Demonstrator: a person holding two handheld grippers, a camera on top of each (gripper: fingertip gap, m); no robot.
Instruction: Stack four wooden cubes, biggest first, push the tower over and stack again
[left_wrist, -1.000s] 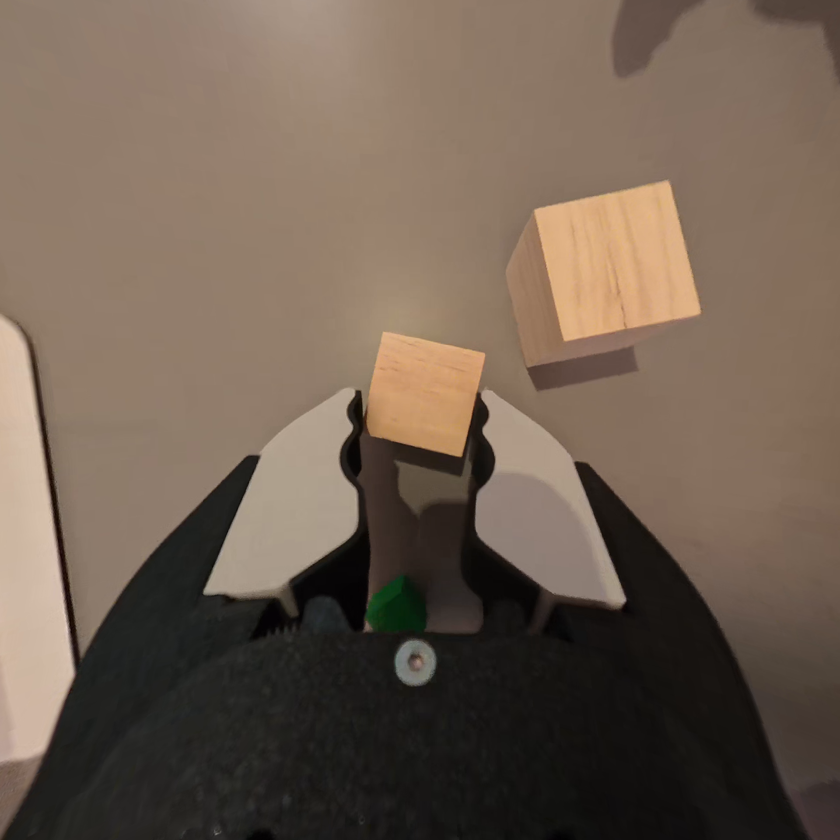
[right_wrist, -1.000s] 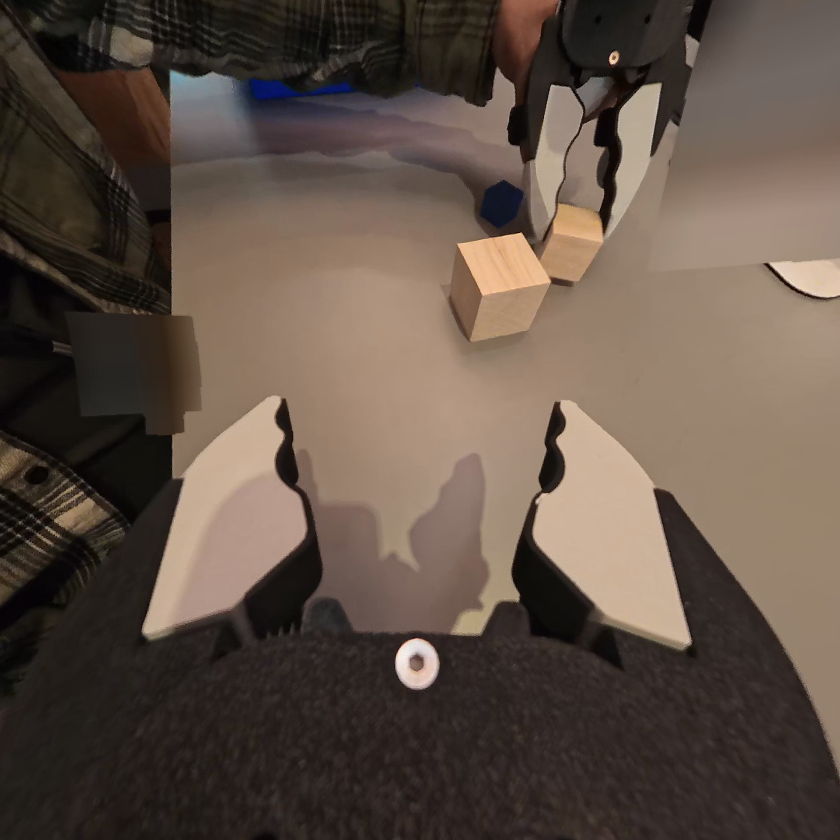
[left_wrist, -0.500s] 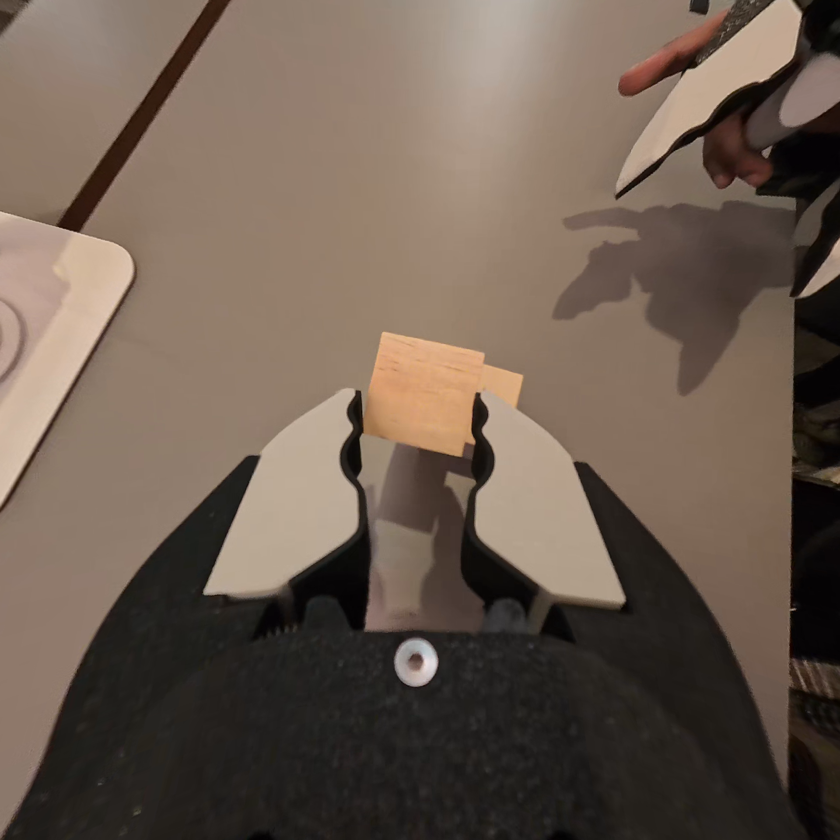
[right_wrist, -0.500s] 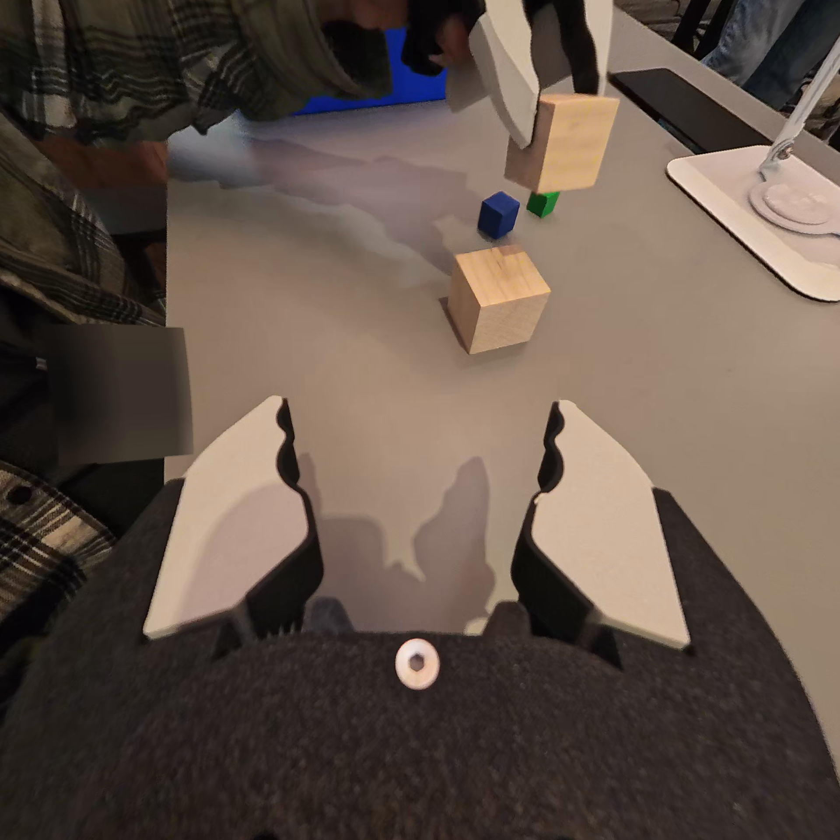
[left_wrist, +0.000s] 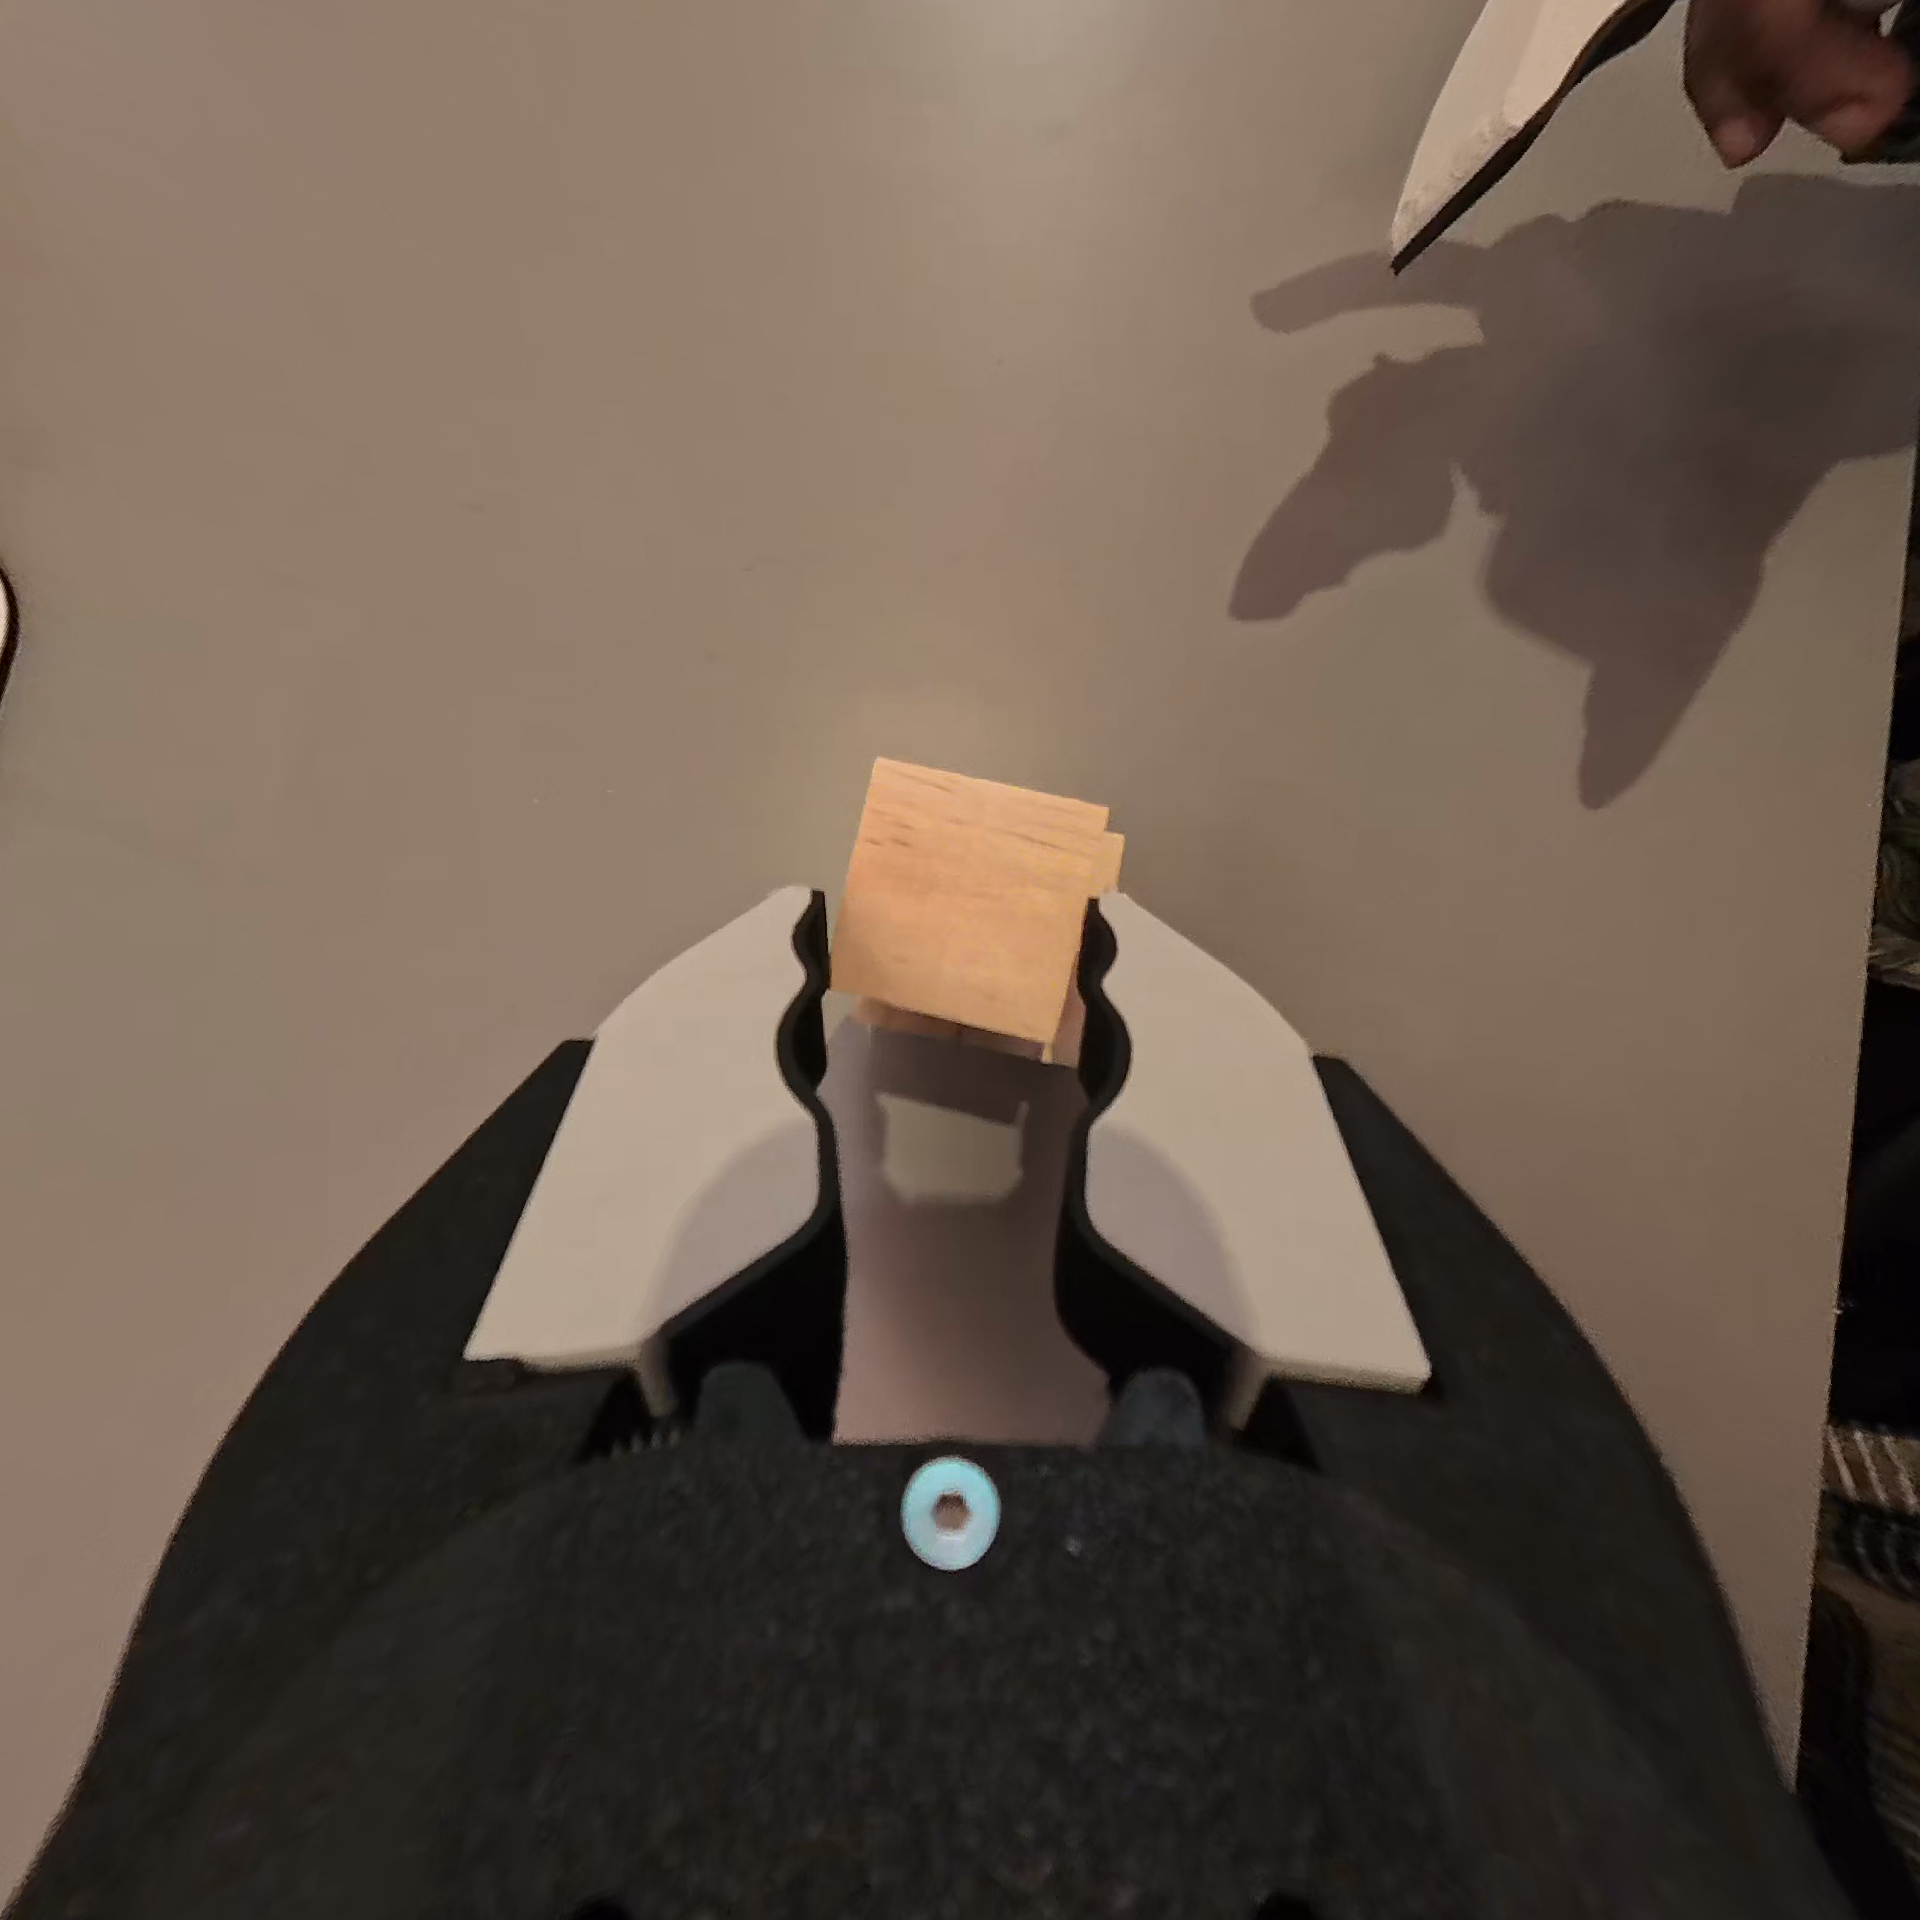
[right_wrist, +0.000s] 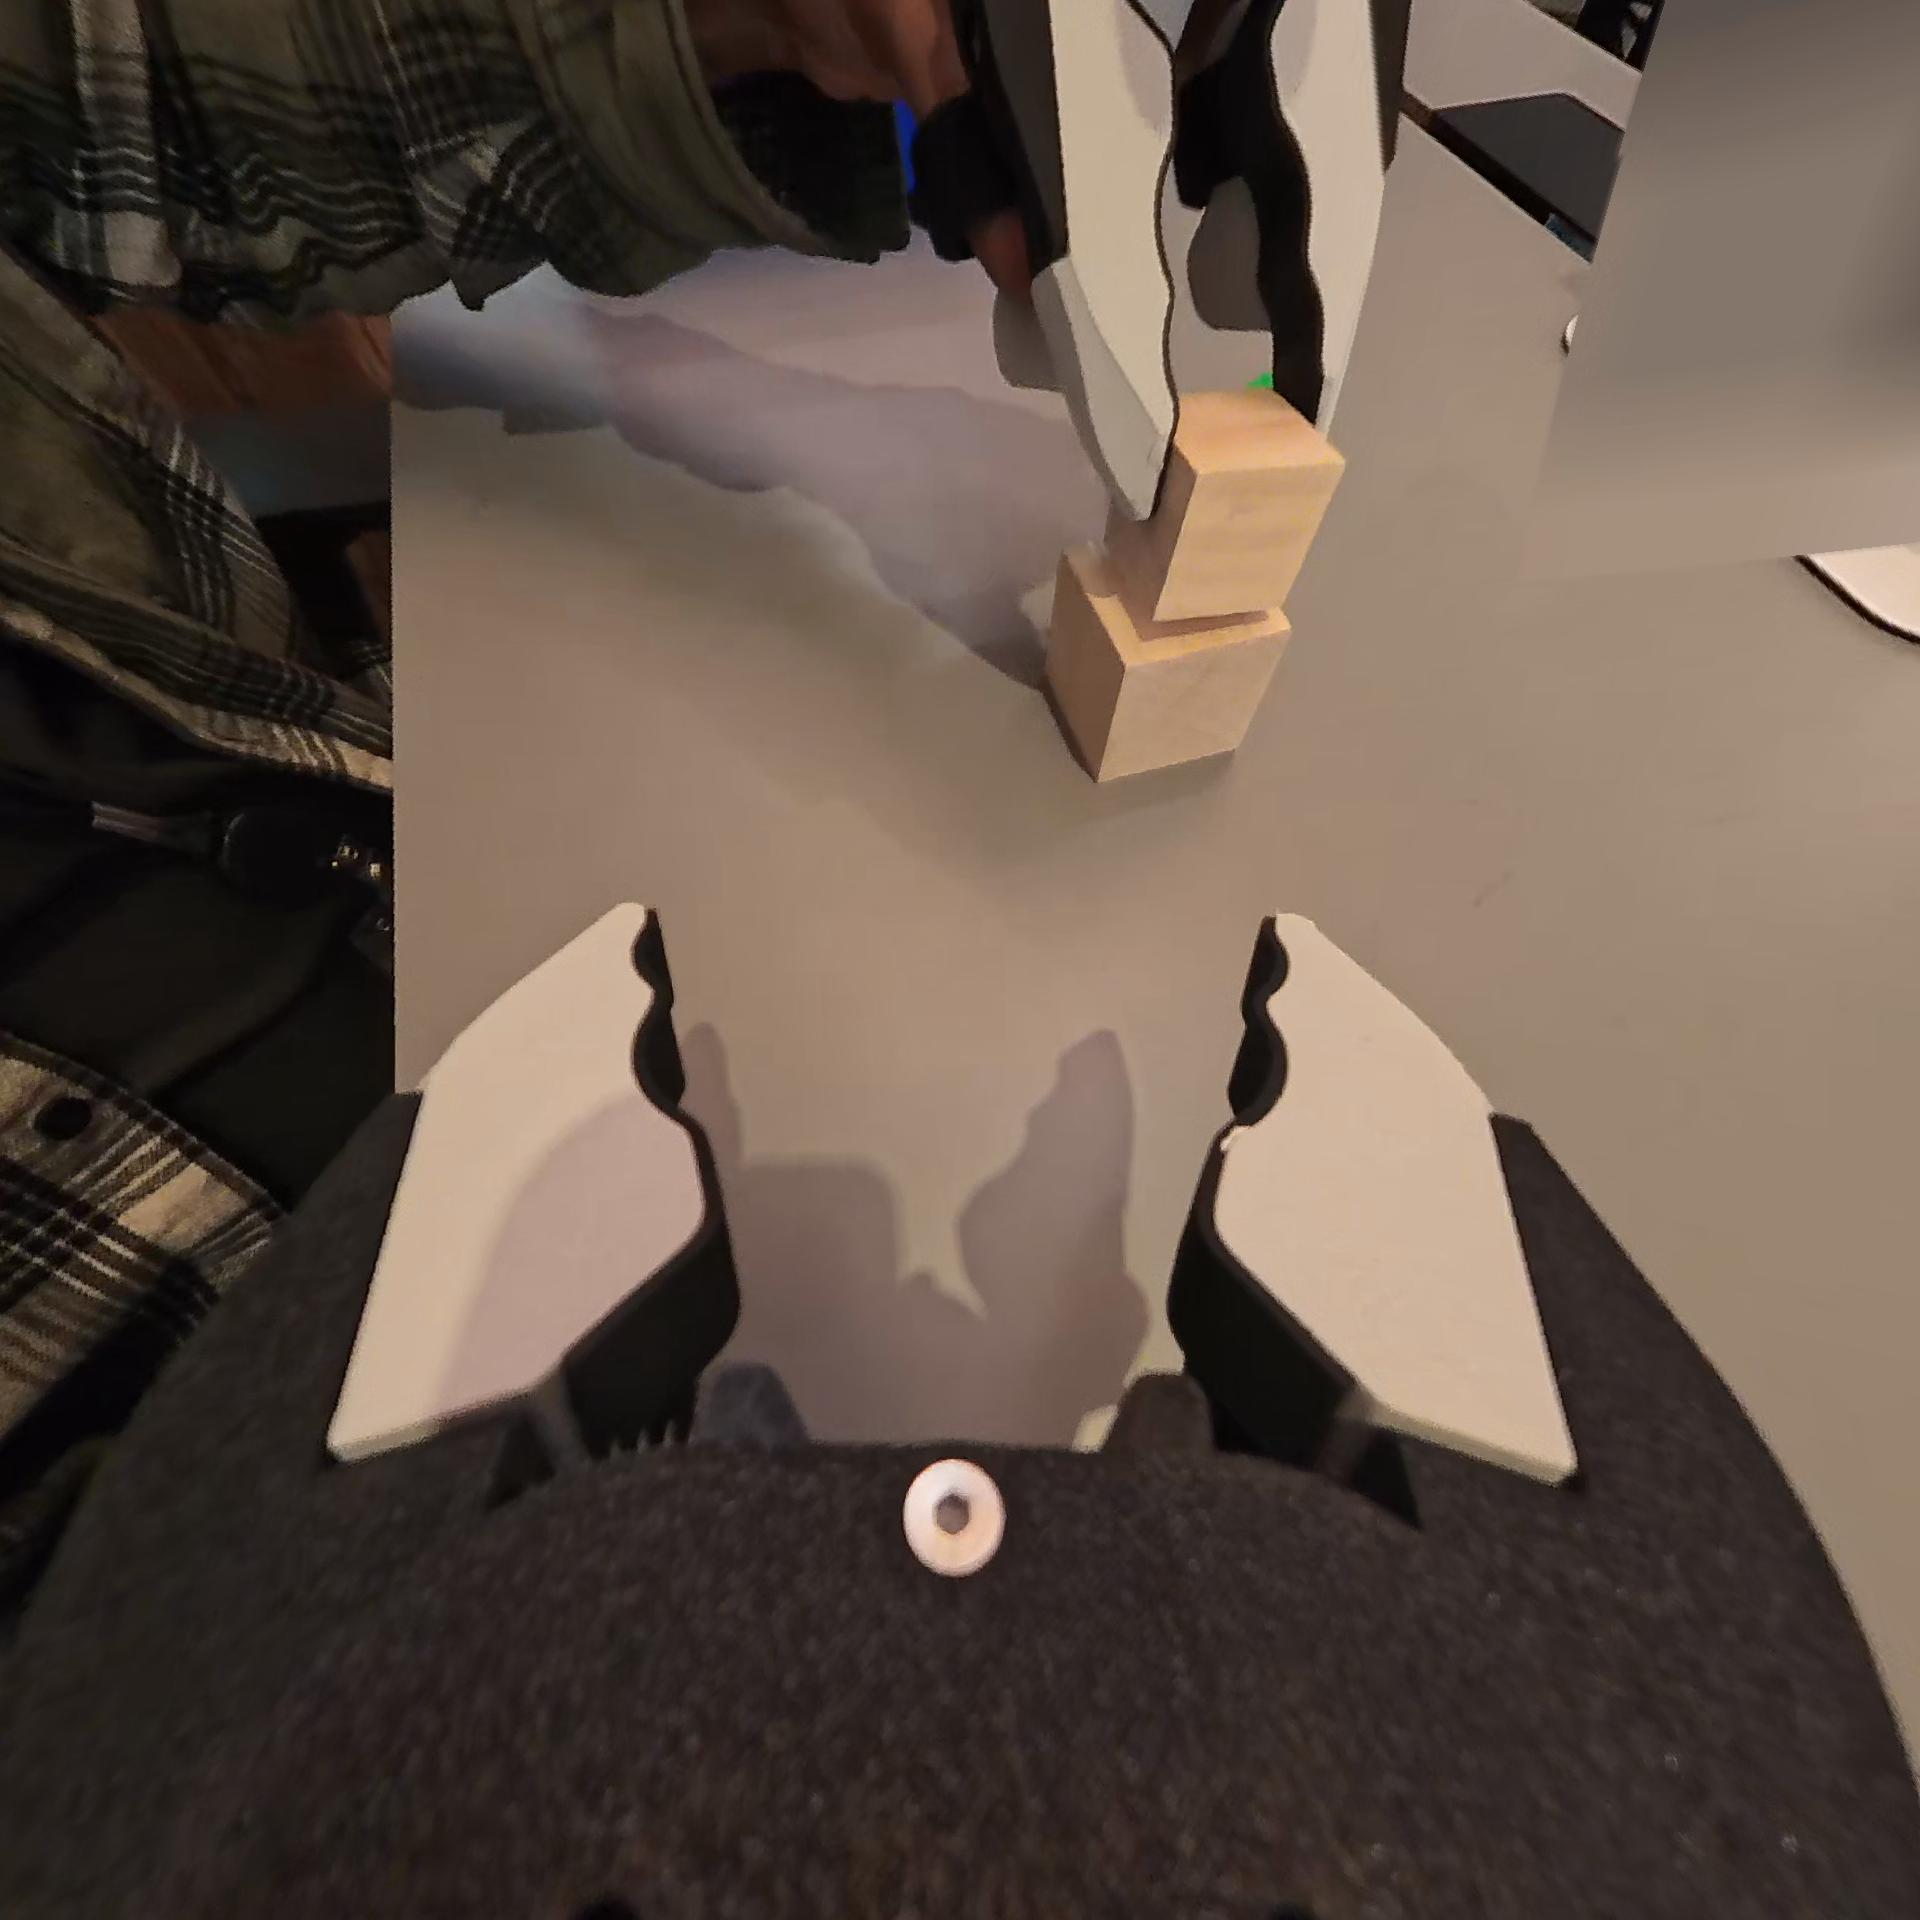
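My left gripper (left_wrist: 961, 914) is shut on a mid-sized wooden cube (left_wrist: 966, 904) and points down at the grey table (left_wrist: 520, 520). In the right wrist view the left gripper (right_wrist: 1231, 436) holds this cube (right_wrist: 1247, 520) on or just above the top of the biggest wooden cube (right_wrist: 1174, 686), turned a little against it. I cannot tell whether they touch. Only a sliver of the biggest cube (left_wrist: 1114, 860) shows in the left wrist view. My right gripper (right_wrist: 956, 935) is open and empty, low over the table, well short of the two cubes.
A small green piece (right_wrist: 1262, 382) peeks out behind the held cube. A white lamp base (right_wrist: 1870, 592) lies at the right. A person's plaid sleeve (right_wrist: 312, 156) is along the left table edge. One finger of the right gripper (left_wrist: 1496, 114) shows at the top right.
My left gripper has come down with the mid-sized cube from high above the table to the top of the biggest cube. The right gripper stays open and has hardly moved.
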